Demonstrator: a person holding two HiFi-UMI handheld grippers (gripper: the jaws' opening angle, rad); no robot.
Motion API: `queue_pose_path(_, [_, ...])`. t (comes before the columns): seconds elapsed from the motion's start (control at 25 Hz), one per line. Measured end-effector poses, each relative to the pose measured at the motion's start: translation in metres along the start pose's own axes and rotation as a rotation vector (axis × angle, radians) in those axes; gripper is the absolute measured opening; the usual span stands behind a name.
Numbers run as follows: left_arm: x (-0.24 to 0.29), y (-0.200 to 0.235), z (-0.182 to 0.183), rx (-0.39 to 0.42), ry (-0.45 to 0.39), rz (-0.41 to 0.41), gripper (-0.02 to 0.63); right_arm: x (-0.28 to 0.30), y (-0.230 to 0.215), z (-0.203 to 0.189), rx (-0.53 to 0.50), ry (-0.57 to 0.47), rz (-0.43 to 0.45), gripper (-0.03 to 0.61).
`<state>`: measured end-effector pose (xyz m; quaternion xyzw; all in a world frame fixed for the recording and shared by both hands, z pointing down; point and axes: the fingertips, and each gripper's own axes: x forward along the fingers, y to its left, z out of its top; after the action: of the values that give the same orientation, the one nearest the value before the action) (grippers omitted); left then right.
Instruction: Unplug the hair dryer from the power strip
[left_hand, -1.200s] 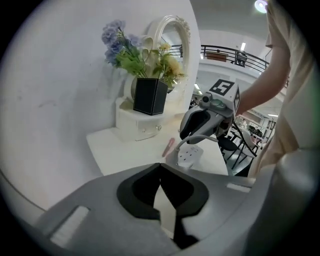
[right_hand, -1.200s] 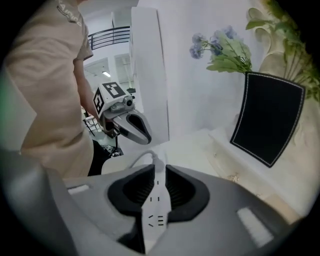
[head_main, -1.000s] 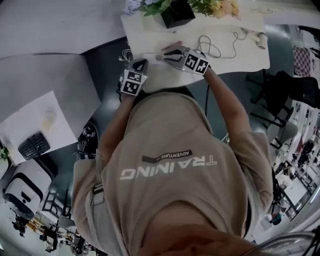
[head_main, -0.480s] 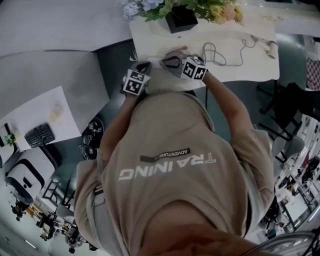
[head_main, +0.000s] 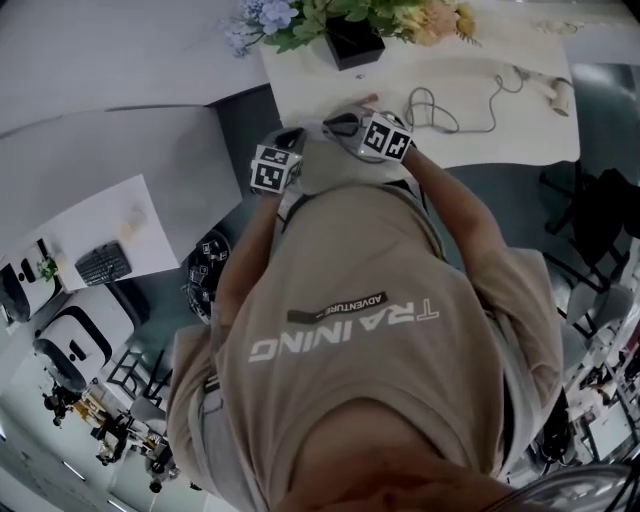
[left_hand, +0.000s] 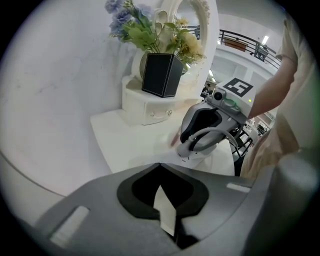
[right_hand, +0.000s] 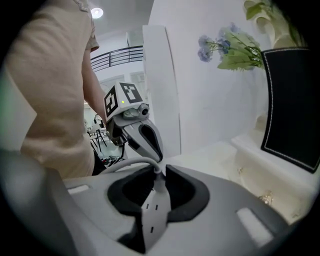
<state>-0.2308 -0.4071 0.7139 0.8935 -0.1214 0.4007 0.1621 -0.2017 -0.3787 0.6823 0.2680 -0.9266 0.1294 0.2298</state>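
Observation:
The pale hair dryer (head_main: 553, 92) lies at the right end of the white table (head_main: 470, 140). Its thin cord (head_main: 432, 106) runs left into a loose coil. I cannot make out a power strip in any view. My left gripper (head_main: 292, 134) hovers at the table's front left corner. Its jaws (left_hand: 160, 164) are shut with nothing between them. My right gripper (head_main: 336, 122) sits just right of it over the table's front edge, well short of the coil. It is also shut (right_hand: 160, 172), and I see nothing gripped. The two grippers face each other closely.
A black vase of flowers (head_main: 355, 42) stands at the table's back, on a small white drawer box (left_hand: 150, 107) under a mirror frame (left_hand: 202, 20). A grey desk with a keyboard (head_main: 105, 262) lies to the left. Dark chairs (head_main: 600, 210) stand to the right.
The head view has drifted, so the table sits a little further right. Both grippers keep nearly the same places at the table's front edge and stay shut.

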Motion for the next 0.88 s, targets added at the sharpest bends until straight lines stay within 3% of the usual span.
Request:
queue_pose_path(0.2, [0.001, 0.0, -0.002, -0.014, -0.02, 0.026, 0.006, -0.012, 0.001, 0.017, -0.007, -0.067, 0.01, 0.075])
queue_pose_path(0.36, [0.0, 0.0, 0.003, -0.042, -0.059, 0.036, 0.006, -0.026, -0.003, 0.028, 0.004, -0.043, 0.029, 0.075])
queue_pose_path(0.52, [-0.018, -0.012, 0.023, -0.002, -0.187, 0.044, 0.006, -0.041, 0.002, 0.045, 0.023, -0.059, 0.017, 0.075])
queue_pose_path(0.76, [-0.078, -0.027, 0.052, 0.026, -0.369, 0.132, 0.006, -0.06, 0.012, 0.064, 0.02, -0.078, -0.036, 0.075])
queue_pose_path(0.88, [-0.095, -0.026, 0.055, 0.023, -0.399, 0.143, 0.006, -0.062, 0.016, 0.068, 0.009, -0.083, -0.041, 0.075])
